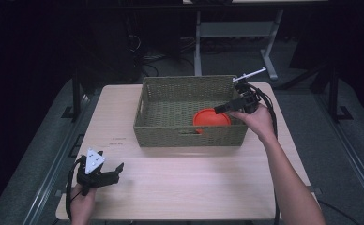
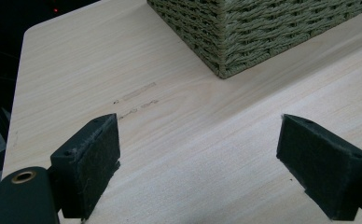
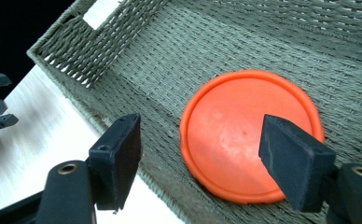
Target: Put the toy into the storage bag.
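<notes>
The right gripper (image 3: 200, 158) hangs spread above the orange disc (image 3: 247, 140), apparently flat in the basket (image 1: 189, 133); the left gripper (image 2: 200, 163) is spread too.

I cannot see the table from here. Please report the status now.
Right gripper open above orange disc, nothing held. Disc flat inside basket. Left gripper open over bare table. Nothing in the way.
</notes>
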Available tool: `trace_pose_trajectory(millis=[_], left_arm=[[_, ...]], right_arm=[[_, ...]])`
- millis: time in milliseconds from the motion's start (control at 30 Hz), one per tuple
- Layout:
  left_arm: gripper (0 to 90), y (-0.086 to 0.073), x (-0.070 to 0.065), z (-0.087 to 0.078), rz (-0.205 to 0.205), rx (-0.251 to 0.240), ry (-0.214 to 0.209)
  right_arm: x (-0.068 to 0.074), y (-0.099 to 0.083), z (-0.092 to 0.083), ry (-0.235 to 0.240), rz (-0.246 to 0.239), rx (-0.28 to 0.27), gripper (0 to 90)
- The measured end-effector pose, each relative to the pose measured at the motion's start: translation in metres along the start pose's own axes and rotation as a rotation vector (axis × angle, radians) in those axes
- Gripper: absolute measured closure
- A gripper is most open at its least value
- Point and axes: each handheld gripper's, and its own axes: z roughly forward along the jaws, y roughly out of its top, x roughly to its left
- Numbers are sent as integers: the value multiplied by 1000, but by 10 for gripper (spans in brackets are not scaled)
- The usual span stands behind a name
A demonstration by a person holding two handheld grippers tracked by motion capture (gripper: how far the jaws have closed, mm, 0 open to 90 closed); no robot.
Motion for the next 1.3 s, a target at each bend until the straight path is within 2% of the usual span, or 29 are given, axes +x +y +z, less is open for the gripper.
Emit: trace_pose_trajectory(millis=[367,733,1167,1300], left_arm=[[128,0,0,0,4,6,0],[128,0,0,0,4,5,2],[128,0,0,0,0,4,2],[128,0,0,0,1,7,2]], right_arm=[[8,-8,-12,25,-23,-14,282],[15,-16,-20,30,-53,-11,278],[25,-35,-37,60,-100,-39,269],[30,-42,-41,61,-124,-27,261]])
